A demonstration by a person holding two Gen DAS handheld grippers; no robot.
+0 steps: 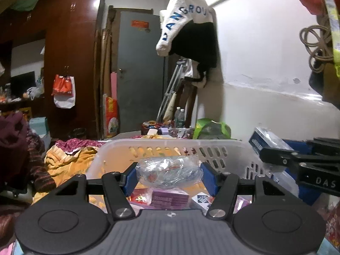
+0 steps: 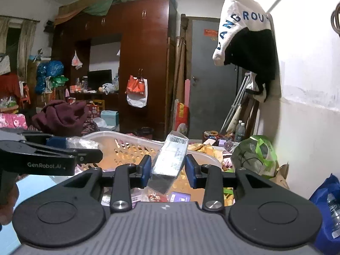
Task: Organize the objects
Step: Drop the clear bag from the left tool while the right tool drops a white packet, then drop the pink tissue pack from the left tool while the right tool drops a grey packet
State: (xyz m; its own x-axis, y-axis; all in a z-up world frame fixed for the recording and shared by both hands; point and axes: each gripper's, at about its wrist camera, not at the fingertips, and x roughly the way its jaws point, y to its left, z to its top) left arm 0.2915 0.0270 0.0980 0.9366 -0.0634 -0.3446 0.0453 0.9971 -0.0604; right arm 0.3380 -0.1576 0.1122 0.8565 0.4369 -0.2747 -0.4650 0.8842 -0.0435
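both loads look caught mid-carry, in the dropping-off step of sorting loose things into the white basket [image 1: 170, 146]. the left hand-held gripper [image 1: 169, 177] is closed on a crumpled clear plastic bag [image 1: 167, 172], the blue pads [image 1: 130, 179] pressing into its sides, and it hangs just above the basket's inside, with the far slotted wall ahead of the fingers. below and just behind the bag lie a purple box [image 1: 170, 199] and other small packs already in the basket. the right hand-held gripper [image 2: 169, 170] is closed on a long wrapped box [image 2: 170, 161] with a barcode label at its top end; the box stands tilted, its upper end leaning away and to the right, its dark lower end poking down below the pads. it too hovers over the basket [image 2: 127, 142], whose rim runs ahead and to the left, with the other hand-held gripper close by on the left. the likely next move is to lower each load a little and ease the fingers apart so the items settle among the packs. the bag is soft and light and may cling to a pad, so a clear spread is wise; the tilted box could tip over the near rim unless it is brought further in first.
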